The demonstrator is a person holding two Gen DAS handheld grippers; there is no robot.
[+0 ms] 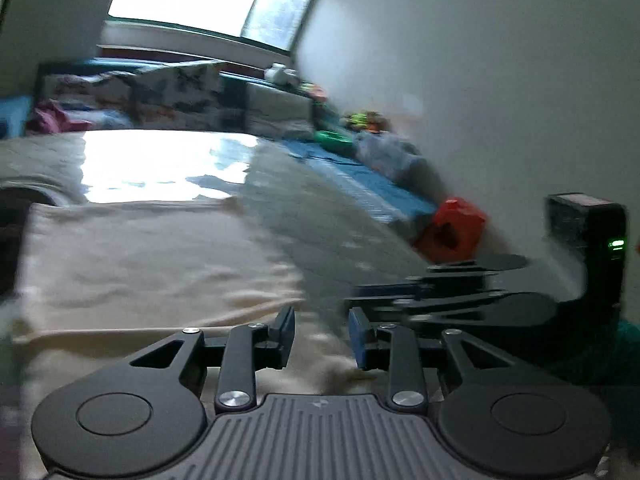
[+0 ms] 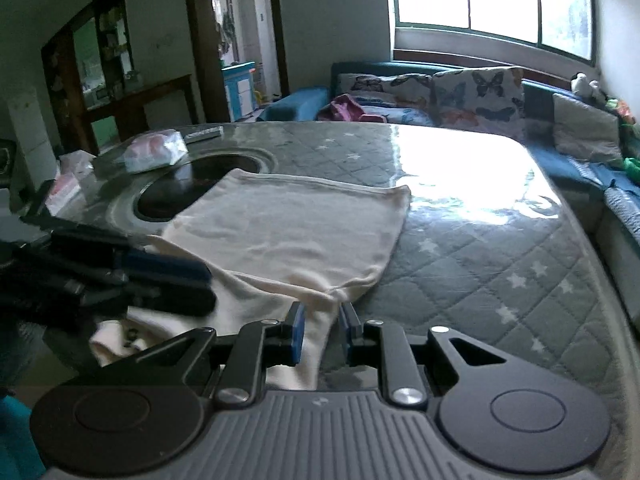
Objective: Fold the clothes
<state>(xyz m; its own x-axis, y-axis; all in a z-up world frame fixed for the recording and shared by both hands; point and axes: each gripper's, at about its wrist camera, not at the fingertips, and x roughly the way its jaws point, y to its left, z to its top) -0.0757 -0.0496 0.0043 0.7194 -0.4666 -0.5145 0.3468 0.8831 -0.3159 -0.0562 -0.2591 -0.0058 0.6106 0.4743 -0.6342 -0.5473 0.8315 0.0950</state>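
Note:
A cream garment lies folded flat on the table, which has a grey quilted cover with stars under a glossy sheet. My right gripper is at the garment's near corner; its jaws stand a little apart, with the cloth's hanging edge between them and no pad visibly pressing on it. My left gripper comes in from the left over the near-left part of the cloth, jaws apart. In the blurred left wrist view, the left gripper is open above the garment, with the right gripper close on its right.
A dark round recess sits in the table, partly under the cloth. A tissue pack and a remote lie at the far left. A sofa with butterfly cushions runs along the window wall. A red object lies by the wall.

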